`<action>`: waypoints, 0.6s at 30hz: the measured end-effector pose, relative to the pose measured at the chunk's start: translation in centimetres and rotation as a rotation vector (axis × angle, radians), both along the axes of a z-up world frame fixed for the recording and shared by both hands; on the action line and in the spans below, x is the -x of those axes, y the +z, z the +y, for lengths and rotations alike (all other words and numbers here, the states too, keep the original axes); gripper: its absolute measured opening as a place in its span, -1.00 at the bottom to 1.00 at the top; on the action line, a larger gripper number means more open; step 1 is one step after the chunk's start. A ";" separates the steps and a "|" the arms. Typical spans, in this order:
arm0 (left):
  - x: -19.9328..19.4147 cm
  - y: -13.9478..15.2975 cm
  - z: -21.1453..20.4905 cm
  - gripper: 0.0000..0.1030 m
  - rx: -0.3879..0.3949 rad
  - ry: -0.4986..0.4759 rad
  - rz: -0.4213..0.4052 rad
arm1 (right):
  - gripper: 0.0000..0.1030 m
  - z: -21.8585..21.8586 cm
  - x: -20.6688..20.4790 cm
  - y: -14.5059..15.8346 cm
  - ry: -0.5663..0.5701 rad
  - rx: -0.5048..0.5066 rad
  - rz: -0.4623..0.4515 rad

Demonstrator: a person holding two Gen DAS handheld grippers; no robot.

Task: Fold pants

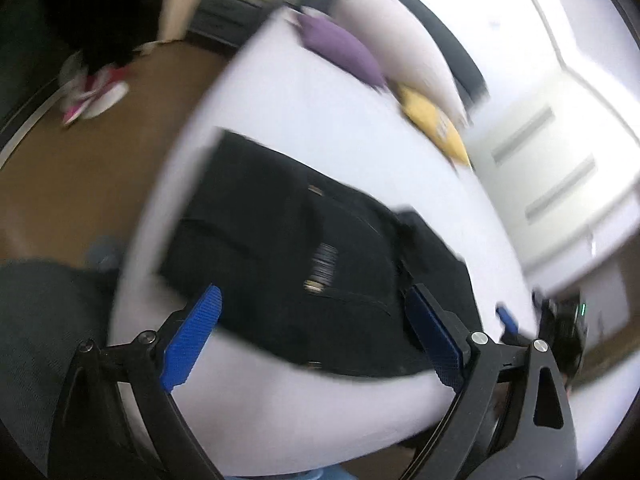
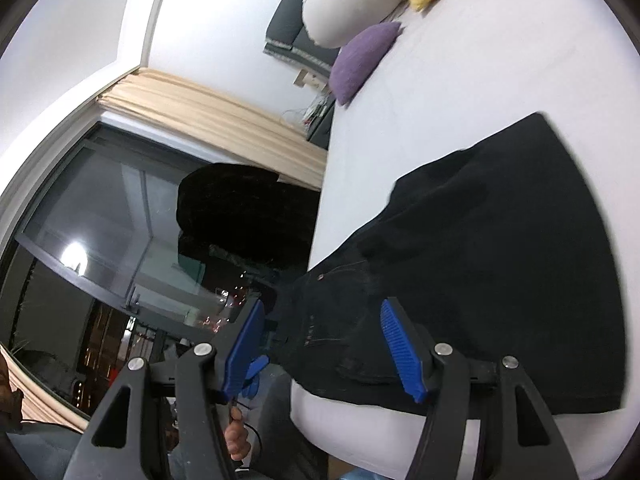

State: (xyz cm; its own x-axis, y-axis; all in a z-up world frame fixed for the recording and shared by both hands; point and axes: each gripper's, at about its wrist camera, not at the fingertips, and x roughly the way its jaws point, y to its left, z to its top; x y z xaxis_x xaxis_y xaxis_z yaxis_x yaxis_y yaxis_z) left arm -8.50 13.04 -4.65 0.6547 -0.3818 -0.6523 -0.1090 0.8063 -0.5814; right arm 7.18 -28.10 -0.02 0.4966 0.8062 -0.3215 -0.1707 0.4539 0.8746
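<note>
Black pants (image 1: 288,248) lie folded on the white bed (image 1: 304,120), waistband toward me. My left gripper (image 1: 316,312) is open just above their near edge, its blue pads (image 1: 192,336) spread wide and holding nothing. In the right wrist view the pants (image 2: 500,248) lie on the bed (image 2: 500,60) with the waist end at the bed's edge. My right gripper (image 2: 324,344) is open over the waistband, with nothing between its blue pads (image 2: 400,348). The left wrist view is blurred by motion.
A purple cushion (image 1: 340,48), a white pillow (image 1: 400,48) and a yellow cushion (image 1: 436,124) lie at the head of the bed. Brown floor (image 1: 80,168) with pink shoes (image 1: 96,96) is on the left. A dark window (image 2: 100,220) and beige curtain (image 2: 208,108) are beside the bed.
</note>
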 end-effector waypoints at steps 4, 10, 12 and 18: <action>0.4 -3.4 3.8 0.82 0.198 0.120 0.063 | 0.26 2.3 0.0 -0.1 0.033 -0.018 0.002; -0.5 -7.3 4.7 0.79 0.355 0.187 0.112 | 0.26 3.5 0.4 -0.3 0.047 -0.029 0.010; -0.7 -7.6 4.9 0.79 0.397 0.205 0.086 | 0.26 3.5 0.5 -0.5 0.045 -0.032 0.014; -2.0 -9.6 6.3 0.26 0.498 0.278 0.095 | 0.26 4.3 -0.8 -0.1 0.070 -0.046 0.008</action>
State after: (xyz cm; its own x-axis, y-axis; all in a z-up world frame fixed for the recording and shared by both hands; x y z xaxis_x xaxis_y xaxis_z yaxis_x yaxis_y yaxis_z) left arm -6.54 19.37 -14.26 0.7220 -0.4796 -0.4987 -0.3478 0.3715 -0.8608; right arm 8.02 -23.77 -0.10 0.4359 0.8529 -0.2873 -0.1938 0.4007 0.8955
